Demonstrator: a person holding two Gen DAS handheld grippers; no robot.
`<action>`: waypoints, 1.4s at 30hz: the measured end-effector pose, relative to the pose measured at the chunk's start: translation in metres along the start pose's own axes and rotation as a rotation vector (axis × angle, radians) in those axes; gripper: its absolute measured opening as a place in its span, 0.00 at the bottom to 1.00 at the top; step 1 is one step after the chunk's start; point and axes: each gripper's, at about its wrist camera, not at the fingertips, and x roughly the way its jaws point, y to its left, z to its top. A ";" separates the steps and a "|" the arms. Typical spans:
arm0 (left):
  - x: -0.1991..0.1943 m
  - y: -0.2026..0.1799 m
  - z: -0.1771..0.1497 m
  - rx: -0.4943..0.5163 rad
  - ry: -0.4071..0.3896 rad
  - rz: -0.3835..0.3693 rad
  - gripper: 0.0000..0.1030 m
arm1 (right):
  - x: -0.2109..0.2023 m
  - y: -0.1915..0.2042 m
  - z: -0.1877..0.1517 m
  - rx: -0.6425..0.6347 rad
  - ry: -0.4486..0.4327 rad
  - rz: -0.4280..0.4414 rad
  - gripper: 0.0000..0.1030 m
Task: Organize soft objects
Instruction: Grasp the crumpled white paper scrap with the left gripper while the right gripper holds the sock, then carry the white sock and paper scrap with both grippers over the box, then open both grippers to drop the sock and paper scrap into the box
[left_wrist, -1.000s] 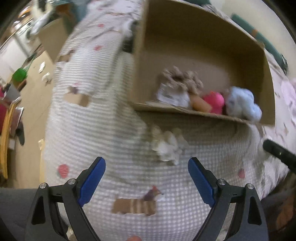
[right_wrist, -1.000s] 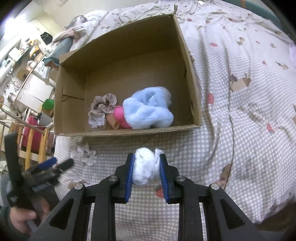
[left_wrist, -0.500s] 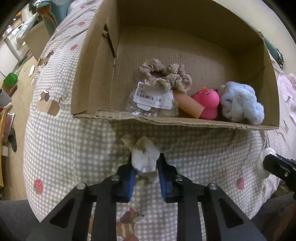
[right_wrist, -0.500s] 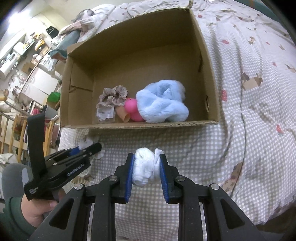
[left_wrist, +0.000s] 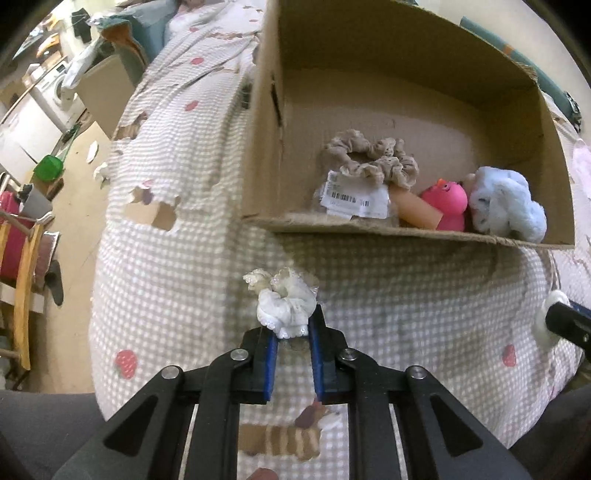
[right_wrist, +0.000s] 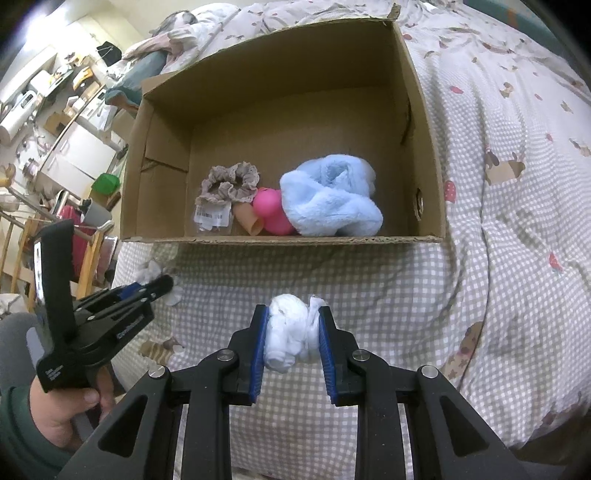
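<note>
My left gripper (left_wrist: 291, 326) is shut on a cream lace scrunchie (left_wrist: 284, 301) and holds it just above the checked bedspread, in front of the cardboard box (left_wrist: 373, 229). My right gripper (right_wrist: 291, 328) is shut on a white sock ball (right_wrist: 290, 338), also in front of the box (right_wrist: 280, 240). Inside the box lie a beige scrunchie (right_wrist: 229, 182) with a barcode tag, a pink rubber duck (right_wrist: 271, 212), an orange tube (right_wrist: 251, 219) and a light blue fluffy cloth (right_wrist: 332, 201). The left gripper (right_wrist: 155, 286) shows at the left of the right wrist view.
The box stands on a bed with a checked, patterned cover (right_wrist: 517, 221). The bed's edge drops off at the left to a floor (left_wrist: 74, 177) with a wooden chair (left_wrist: 22, 277), a green cup (left_wrist: 48, 168) and cluttered furniture.
My left gripper went from open over the cream scrunchie to shut on it and lifted it a little. My right gripper kept the white sock ball and moved slightly toward the box.
</note>
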 end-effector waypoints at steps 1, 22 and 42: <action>-0.005 0.001 -0.002 0.001 -0.004 -0.002 0.14 | 0.000 0.000 -0.001 -0.001 -0.001 -0.001 0.27; -0.127 0.008 0.005 -0.042 -0.233 -0.066 0.14 | -0.060 0.007 -0.005 -0.034 -0.179 0.093 0.27; -0.130 -0.012 0.099 0.039 -0.311 -0.125 0.14 | -0.086 -0.008 0.078 0.024 -0.319 0.102 0.27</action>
